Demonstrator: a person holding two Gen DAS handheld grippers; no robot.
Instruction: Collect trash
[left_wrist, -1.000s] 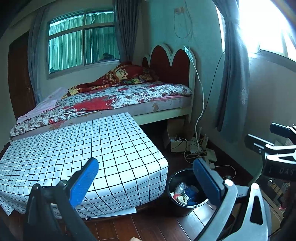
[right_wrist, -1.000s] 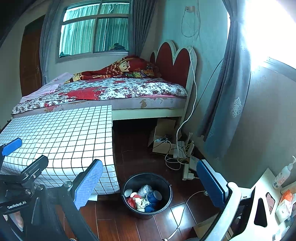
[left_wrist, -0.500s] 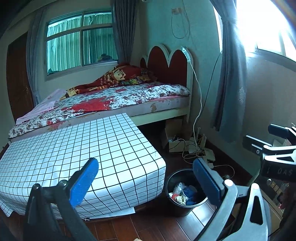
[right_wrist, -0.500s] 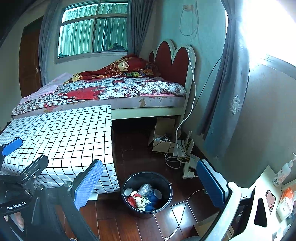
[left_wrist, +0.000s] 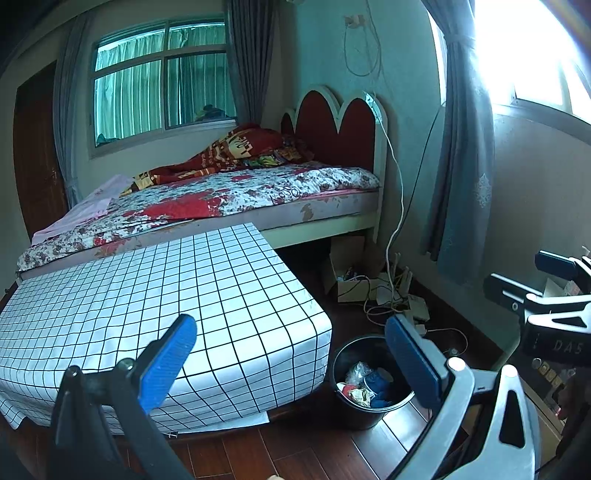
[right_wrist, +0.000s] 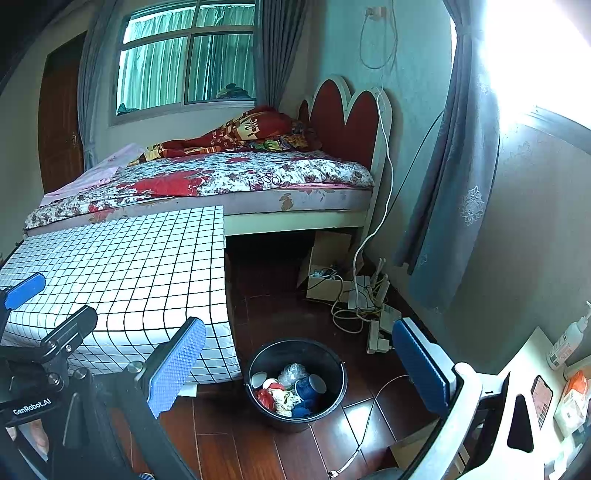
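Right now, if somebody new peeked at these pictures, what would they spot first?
Probably the black bucket on the dark wooden floor, full of trash like a blue cup and crumpled wrappers. Beside it stands a low table under a white checked cloth, with a flowery bed behind. Both grippers, left and right, hang open and empty above the floor.

"GenRobot.AI" on left hand-held gripper (right_wrist: 107, 325); "DAS" on right hand-held gripper (left_wrist: 554, 273).
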